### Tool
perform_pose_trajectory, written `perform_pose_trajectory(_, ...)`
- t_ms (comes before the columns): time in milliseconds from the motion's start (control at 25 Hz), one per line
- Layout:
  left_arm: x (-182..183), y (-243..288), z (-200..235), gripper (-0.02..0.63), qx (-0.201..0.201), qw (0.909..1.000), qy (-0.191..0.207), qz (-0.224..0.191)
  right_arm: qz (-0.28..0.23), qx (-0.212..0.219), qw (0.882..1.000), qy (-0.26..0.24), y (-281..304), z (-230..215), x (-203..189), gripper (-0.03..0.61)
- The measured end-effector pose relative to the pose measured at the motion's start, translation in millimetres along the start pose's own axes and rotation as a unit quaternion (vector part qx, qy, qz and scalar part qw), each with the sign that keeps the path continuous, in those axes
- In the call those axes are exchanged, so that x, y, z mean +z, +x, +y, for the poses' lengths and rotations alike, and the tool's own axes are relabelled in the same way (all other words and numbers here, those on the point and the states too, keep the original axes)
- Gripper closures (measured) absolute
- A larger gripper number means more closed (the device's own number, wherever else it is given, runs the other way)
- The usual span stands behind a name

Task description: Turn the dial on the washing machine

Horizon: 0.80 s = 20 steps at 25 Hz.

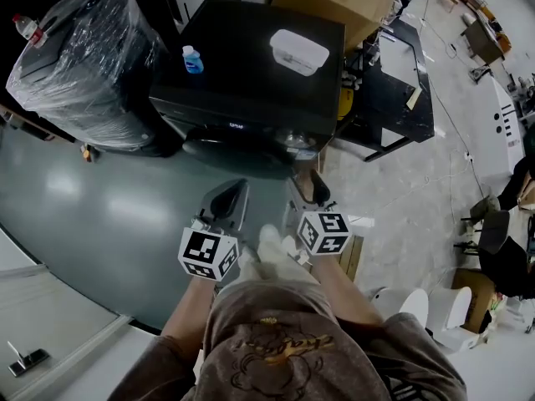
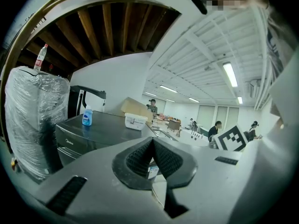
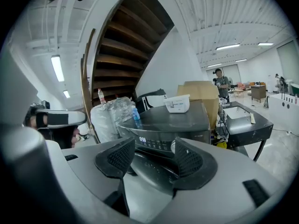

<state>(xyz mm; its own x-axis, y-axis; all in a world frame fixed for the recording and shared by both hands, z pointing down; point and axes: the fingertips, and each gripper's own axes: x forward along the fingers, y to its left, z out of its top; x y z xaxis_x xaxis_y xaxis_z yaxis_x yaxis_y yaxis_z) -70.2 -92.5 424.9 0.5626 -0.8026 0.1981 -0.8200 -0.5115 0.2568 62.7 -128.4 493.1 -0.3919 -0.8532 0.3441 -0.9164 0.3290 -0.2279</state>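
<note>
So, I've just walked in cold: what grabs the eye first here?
The dark washing machine at the centre, a blue bottle and white tub on its lid. Left of it stands a bulky plastic-wrapped bundle. The right tongs gape open toward the machine's panel.

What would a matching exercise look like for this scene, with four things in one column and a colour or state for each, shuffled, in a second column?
Column one:
1. small bottle
2. lidded tub
3. left gripper
4. right gripper

Column two:
A. jaws apart, nothing between the pads
B. mostly blue
C. jaws together
D. white

Pairs: 1-B, 2-D, 3-C, 4-A.
</note>
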Motion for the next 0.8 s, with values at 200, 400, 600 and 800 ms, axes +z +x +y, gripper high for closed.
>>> perform_pose_trajectory(200,-7.6,10.5,6.0,0.621,-0.004,1.0,-0.003,0.008,0.032,-0.026,0.999,0.001,38.2,-20.5,-15.2,0.344)
perform_pose_trajectory(400,-16.0,19.2,12.7,0.621,-0.008,0.9998,-0.002,0.019,0.059,-0.06,0.996,-0.009,76.8,-49.4,-33.3,0.344)
perform_pose_trajectory(600,-27.8,27.2,19.9,0.621,-0.008,0.9995,-0.006,0.029,0.083,-0.082,0.993,-0.015,106.9,-70.0,-48.1,0.344)
perform_pose_trajectory(800,-34.2,31.8,23.9,0.621,-0.007,0.9993,-0.012,0.035,0.103,-0.106,0.989,-0.012,122.0,-85.6,-58.2,0.344)
